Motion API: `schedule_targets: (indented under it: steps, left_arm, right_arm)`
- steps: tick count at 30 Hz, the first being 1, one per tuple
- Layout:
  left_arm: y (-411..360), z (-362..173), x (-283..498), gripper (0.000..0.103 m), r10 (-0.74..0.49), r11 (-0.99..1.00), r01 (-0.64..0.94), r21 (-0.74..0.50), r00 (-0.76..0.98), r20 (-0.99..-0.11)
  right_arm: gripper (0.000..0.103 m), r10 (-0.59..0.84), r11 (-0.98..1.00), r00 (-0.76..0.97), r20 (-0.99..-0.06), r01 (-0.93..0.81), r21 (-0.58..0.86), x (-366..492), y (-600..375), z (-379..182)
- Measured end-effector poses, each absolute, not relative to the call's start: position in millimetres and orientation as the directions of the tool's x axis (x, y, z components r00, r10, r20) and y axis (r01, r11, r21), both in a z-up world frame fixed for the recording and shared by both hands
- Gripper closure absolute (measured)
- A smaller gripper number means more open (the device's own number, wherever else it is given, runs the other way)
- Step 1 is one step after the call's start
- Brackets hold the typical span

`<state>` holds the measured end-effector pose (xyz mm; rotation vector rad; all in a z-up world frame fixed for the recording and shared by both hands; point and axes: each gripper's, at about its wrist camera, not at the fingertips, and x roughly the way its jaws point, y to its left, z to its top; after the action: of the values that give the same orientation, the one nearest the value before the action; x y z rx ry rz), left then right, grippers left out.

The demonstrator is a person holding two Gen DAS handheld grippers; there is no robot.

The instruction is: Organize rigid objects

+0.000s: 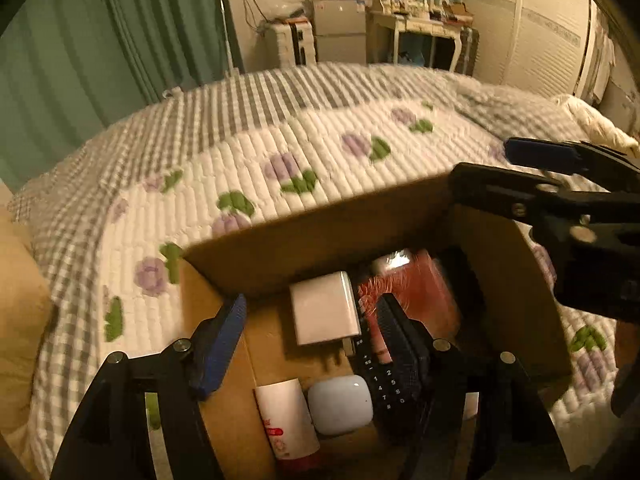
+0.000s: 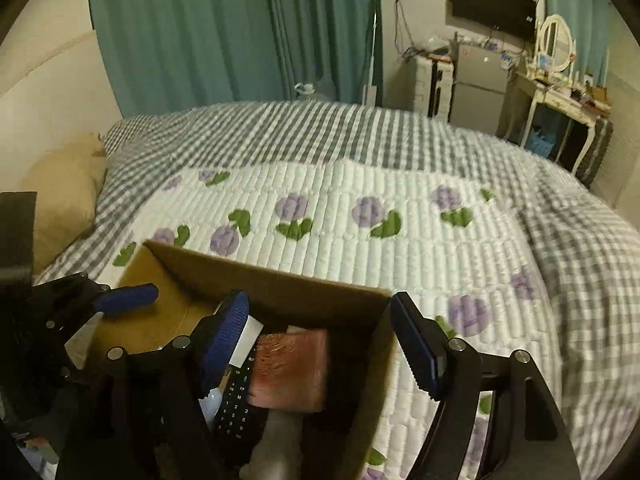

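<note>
Open quilt beyond the crowded cardboard box, its walls upright

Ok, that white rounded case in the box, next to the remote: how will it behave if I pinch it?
The white case looks smooth and glossy with rounded edges, so it may slip between flat pads. It appears rigid and probably light. It sits wedged between the white-and-red tube and the black remote in the cardboard box, leaving little finger room.

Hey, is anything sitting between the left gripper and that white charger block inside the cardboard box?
Nothing visible blocks it. The open left gripper hangs over the cardboard box, and the white charger block lies uncovered between its fingers' line. A black remote control lies right beside it.
</note>
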<state>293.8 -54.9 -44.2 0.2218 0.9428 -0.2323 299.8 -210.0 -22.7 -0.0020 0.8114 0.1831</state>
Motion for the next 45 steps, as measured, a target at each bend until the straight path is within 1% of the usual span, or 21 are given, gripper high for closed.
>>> schedule_targets:
  steps: [3,8,11,15,17,19,21,22,25,26,27,28,29,30,32,34,36,38,41,45]
  left_arm:
    - [-53,-15,283,0.033,-0.104,0.956,0.281,0.091,0.610,-0.786]
    - [-51,48,247,0.033,-0.108,0.959,0.258,0.117,0.712,-0.694]
    - [-46,84,219,0.033,-0.118,0.961,0.250,0.122,0.764,-0.635]
    - [-40,126,177,0.033,-0.125,0.964,0.231,0.129,0.827,-0.548]
    - [-35,141,158,0.033,-0.128,0.966,0.223,0.130,0.852,-0.507]
    - [-32,154,132,0.033,-0.148,0.963,0.232,0.138,0.883,-0.446]
    - [-27,159,108,0.025,-0.158,0.961,0.232,0.150,0.907,-0.390]
    - [-26,158,101,0.024,-0.155,0.961,0.227,0.155,0.913,-0.377]
    - [-21,152,80,0.020,-0.151,0.964,0.213,0.160,0.931,-0.332]
    - [-20,149,74,0.012,-0.148,0.965,0.208,0.160,0.936,-0.320]
    - [-18,143,68,0.001,-0.142,0.968,0.197,0.158,0.942,-0.303]
    - [-16,138,64,0.000,-0.141,0.970,0.191,0.153,0.946,-0.292]
    - [-15,133,60,0.000,-0.141,0.971,0.188,0.148,0.949,-0.282]
    - [-15,123,56,0.000,-0.149,0.971,0.194,0.143,0.949,-0.278]
    - [-14,109,54,0.000,-0.150,0.972,0.194,0.136,0.948,-0.280]
    - [-14,89,51,0.000,-0.135,0.976,0.176,0.130,0.951,-0.279]
    - [-14,68,44,0.000,-0.115,0.981,0.149,0.124,0.961,-0.251]
    - [-14,47,39,0.000,-0.119,0.983,0.148,0.109,0.964,-0.238]
    - [-15,23,39,0.000,-0.125,0.984,0.156,0.089,0.951,-0.281]
    - [-16,11,39,0.000,-0.127,0.986,0.155,0.066,0.942,-0.312]
  right_arm:
    - [0.030,0.138,0.988,0.714,-0.687,-0.151,0.041,283,-210,12]
    - [0.030,0.109,0.991,0.792,-0.600,-0.134,0.003,241,-209,81]
    - [0.030,0.102,0.991,0.826,-0.555,-0.133,-0.016,213,-205,113]
    - [0.030,0.066,0.990,0.873,-0.482,-0.117,-0.075,167,-196,156]
    - [0.030,0.063,0.989,0.891,-0.450,-0.114,-0.089,144,-192,172]
    - [0.030,0.078,0.986,0.915,-0.395,-0.130,-0.108,111,-186,188]
    - [0.028,0.065,0.982,0.934,-0.351,-0.122,-0.142,86,-180,195]
    - [0.026,0.063,0.982,0.940,-0.334,-0.119,-0.150,75,-178,197]
    - [0.023,0.060,0.984,0.960,-0.275,-0.103,-0.145,42,-177,193]
    - [0.021,0.056,0.988,0.966,-0.253,-0.091,-0.128,29,-180,187]
    - [0.016,0.052,0.990,0.969,-0.241,-0.081,-0.112,22,-184,182]
    - [0.010,0.048,0.993,0.973,-0.226,-0.070,-0.091,15,-188,175]
    - [0.007,0.039,0.996,0.977,-0.210,-0.054,-0.066,7,-192,164]
    - [0.000,0.028,0.998,0.979,-0.202,-0.039,-0.050,4,-195,155]
    - [0.000,0.008,1.000,0.981,-0.196,-0.013,-0.023,2,-201,126]
    - [0.000,-0.004,1.000,0.976,-0.220,0.001,-0.015,3,-207,103]
    - [0.000,-0.008,1.000,0.960,-0.280,0.011,0.009,11,-214,69]
    - [0.000,-0.025,0.999,0.952,-0.305,0.034,0.026,13,-221,39]
    - [0.000,-0.065,0.997,0.939,-0.339,0.072,0.009,14,-227,9]
    - [0.000,-0.051,0.996,0.920,-0.389,0.074,0.043,18,-234,-8]
